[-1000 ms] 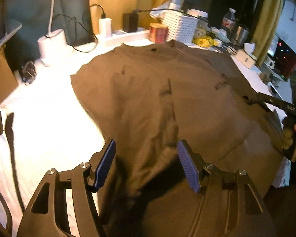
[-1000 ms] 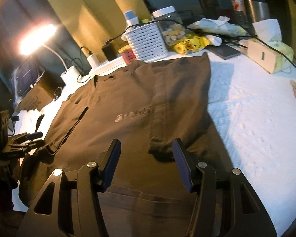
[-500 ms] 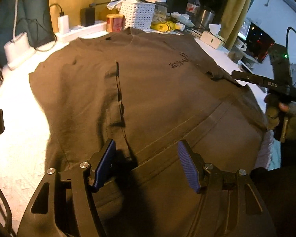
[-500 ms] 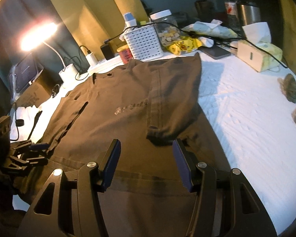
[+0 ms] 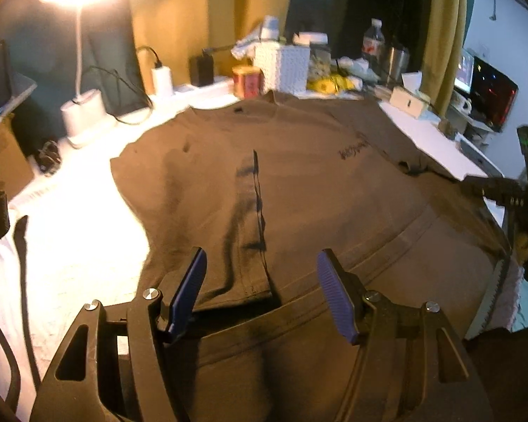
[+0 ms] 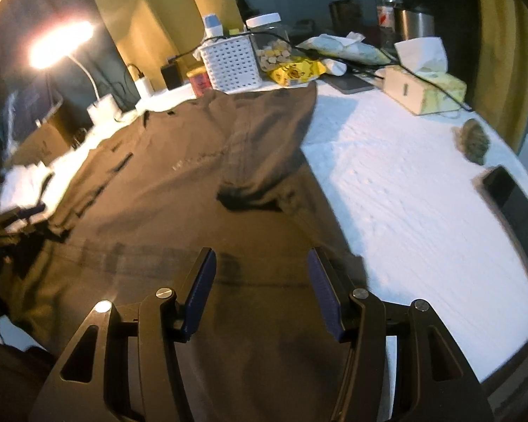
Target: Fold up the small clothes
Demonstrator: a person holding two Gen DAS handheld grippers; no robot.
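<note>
A brown T-shirt [image 5: 299, 190] lies flat across the white-covered table [image 6: 422, 193], collar toward the far clutter, hem w/ the near edge, both sleeves already folded inward. The left gripper [image 5: 260, 292] hovers over the left sleeve's cuff near the hem, tongs spread, nothing between them. The right gripper [image 6: 260, 285] hangs above the hem on the right side, tongs likewise spread and empty.

Judged from the frames: the cloth is light, soft and limp, prob. prone to sag and drag, so it is best pinched at the hem corners, one per gripper, and lifted together toward the collar.

Clutter crowds the far edge: a white basket [image 6: 232, 63], red tin [image 5: 246, 81], power strip [image 5: 197, 88], lamp base [image 5: 82, 110] and tissue box [image 6: 426, 91]. The collar almost meets the tin and basket, so there is little room to slide the shirt fwd. A dark phone-like slab [image 6: 514, 204] sits right, well apart.
</note>
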